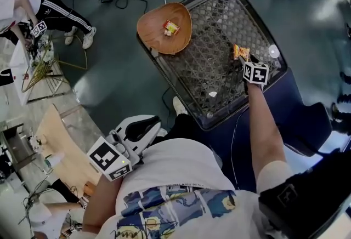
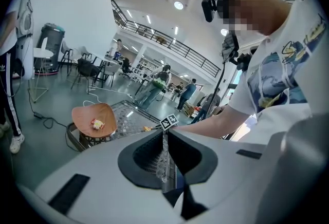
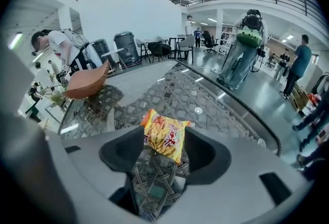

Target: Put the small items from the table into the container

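Right gripper view: right gripper [image 3: 164,155] spread wide around a yellow-and-red crinkled snack packet [image 3: 164,133], pads apparently not yet pressing it.
That packet lay flat on the glass-topped table with woven lattice beneath [image 1: 214,40], near its right edge; its long axis seemed to run lengthwise between the jaws, one corner pointing back toward the camera. A similar packet [image 1: 171,27] already sat in the shallow brown wooden bowl [image 1: 156,32] at the table's far-left corner, so roughly half looked done, with grasp and carry remaining. The left gripper [image 2: 165,138] hung back, closed and empty.
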Available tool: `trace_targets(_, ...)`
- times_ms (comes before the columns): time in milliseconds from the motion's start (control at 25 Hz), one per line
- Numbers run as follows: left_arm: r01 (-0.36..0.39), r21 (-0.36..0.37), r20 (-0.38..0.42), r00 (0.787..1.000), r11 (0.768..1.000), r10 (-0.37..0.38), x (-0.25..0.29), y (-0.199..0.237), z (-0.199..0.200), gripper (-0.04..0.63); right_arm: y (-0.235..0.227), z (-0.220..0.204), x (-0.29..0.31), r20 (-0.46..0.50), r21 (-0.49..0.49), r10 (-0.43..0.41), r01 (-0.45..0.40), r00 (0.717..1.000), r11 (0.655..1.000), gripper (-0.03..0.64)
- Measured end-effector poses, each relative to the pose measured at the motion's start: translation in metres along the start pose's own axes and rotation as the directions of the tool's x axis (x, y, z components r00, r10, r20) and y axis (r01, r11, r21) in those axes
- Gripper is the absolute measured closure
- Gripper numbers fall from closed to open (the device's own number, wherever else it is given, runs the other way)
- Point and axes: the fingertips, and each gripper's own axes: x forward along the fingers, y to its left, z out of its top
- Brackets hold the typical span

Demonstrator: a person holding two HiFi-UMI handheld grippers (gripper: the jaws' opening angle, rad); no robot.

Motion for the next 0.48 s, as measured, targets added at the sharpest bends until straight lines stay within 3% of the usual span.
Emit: trace_targets(480, -0.036, -0.013, -0.002, 0.999, 0.999, 0.036, 0.001, 0.009, 0.001, 0.583, -0.001, -0.008, 0.024, -0.048, 0.04, 0.026, -0.024, 0.999, 0.999, 0.407)
